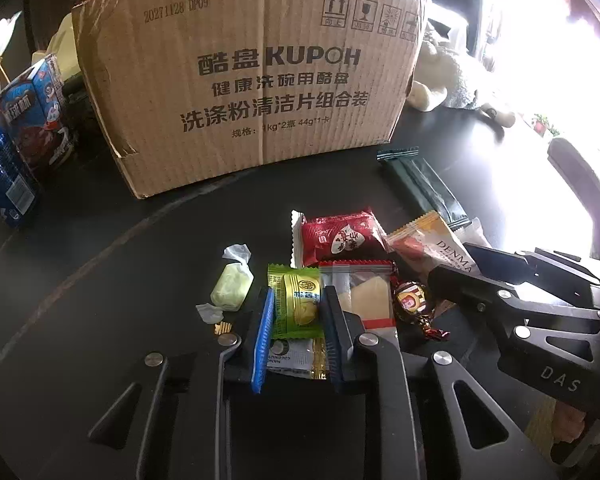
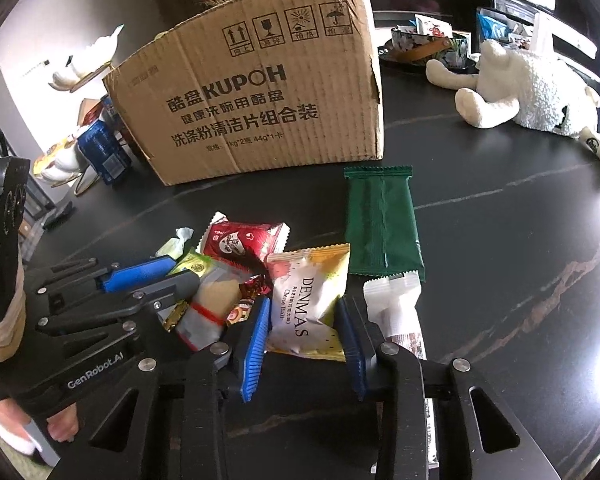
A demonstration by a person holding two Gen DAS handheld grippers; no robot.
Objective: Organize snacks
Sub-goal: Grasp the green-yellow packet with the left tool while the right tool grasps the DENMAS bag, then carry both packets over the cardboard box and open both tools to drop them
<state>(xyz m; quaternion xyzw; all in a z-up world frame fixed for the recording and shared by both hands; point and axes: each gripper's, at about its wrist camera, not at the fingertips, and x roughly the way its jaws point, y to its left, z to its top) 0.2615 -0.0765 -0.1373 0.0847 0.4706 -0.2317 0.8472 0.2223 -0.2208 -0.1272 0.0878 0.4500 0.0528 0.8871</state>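
Around your snack pile on the dark table (image 2: 500, 240) lie a green wrapper (image 2: 380, 224) and a red packet (image 1: 336, 236), with the cardboard box (image 1: 244, 92) behind, its inside hidden. Your left gripper (image 1: 296, 312) clamps the green-yellow packet (image 1: 296, 300); your right gripper (image 2: 304, 320) clamps the DENMAS pouch (image 2: 308, 300).

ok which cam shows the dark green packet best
The right wrist view: the dark green packet lies flat and unobstructed in front of the cardboard box, both crimped ends visible. The left wrist view shows it only obliquely near the glare, its near end under other wrappers.

White plush lamb (image 2: 540, 88) on dark table (image 2: 500, 220)
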